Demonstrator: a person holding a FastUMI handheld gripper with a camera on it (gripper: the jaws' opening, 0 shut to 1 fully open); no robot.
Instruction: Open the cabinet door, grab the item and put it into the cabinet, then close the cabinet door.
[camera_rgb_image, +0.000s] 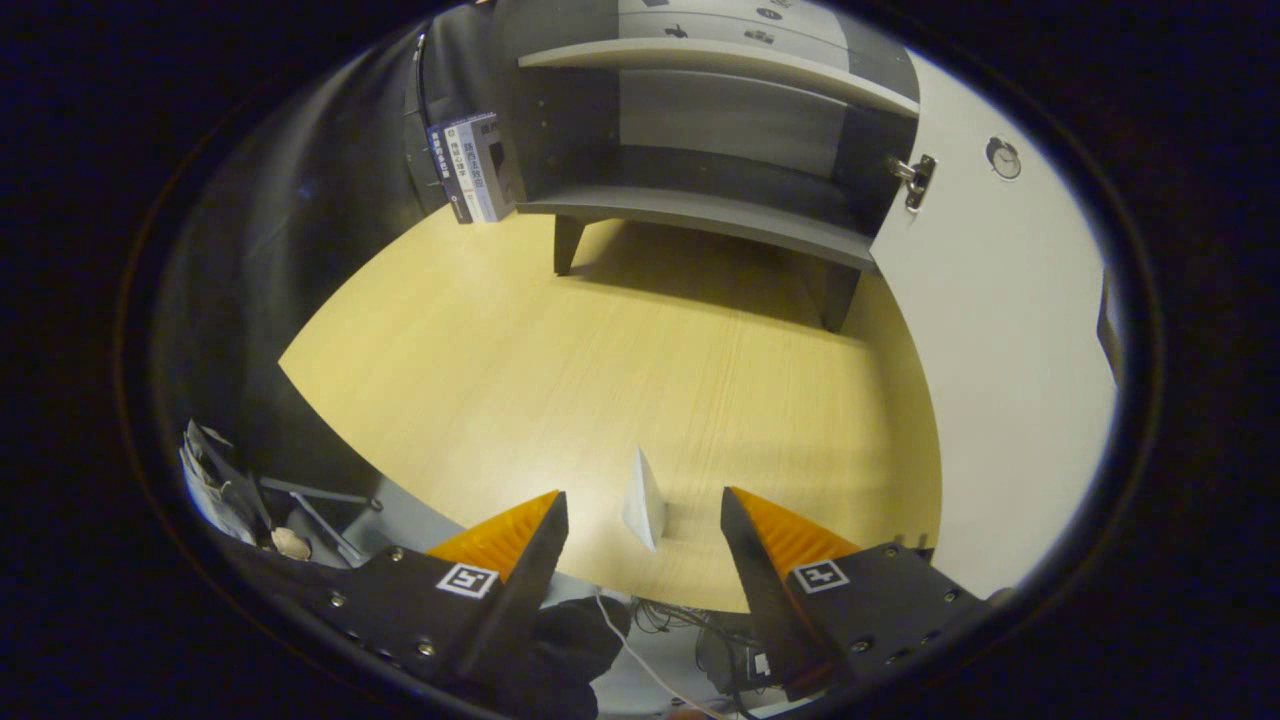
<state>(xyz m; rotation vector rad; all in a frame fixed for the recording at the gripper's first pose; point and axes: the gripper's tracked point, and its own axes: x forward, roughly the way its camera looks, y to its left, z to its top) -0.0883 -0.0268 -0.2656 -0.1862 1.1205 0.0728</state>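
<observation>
The claw (645, 520) is spread wide at the bottom middle and holds nothing. Between its fingers a small white wedge-shaped item (644, 508) stands on the pale wooden table (560, 370). Up top, the grey cabinet (700, 150) has its white door (990, 330) swung open at the right. I think the door step is done. Grabbing, putting in and closing are left.

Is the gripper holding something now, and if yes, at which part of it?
Nothing is held. The gripper is open; the thin white item stands between its fingers, untouched.
</observation>
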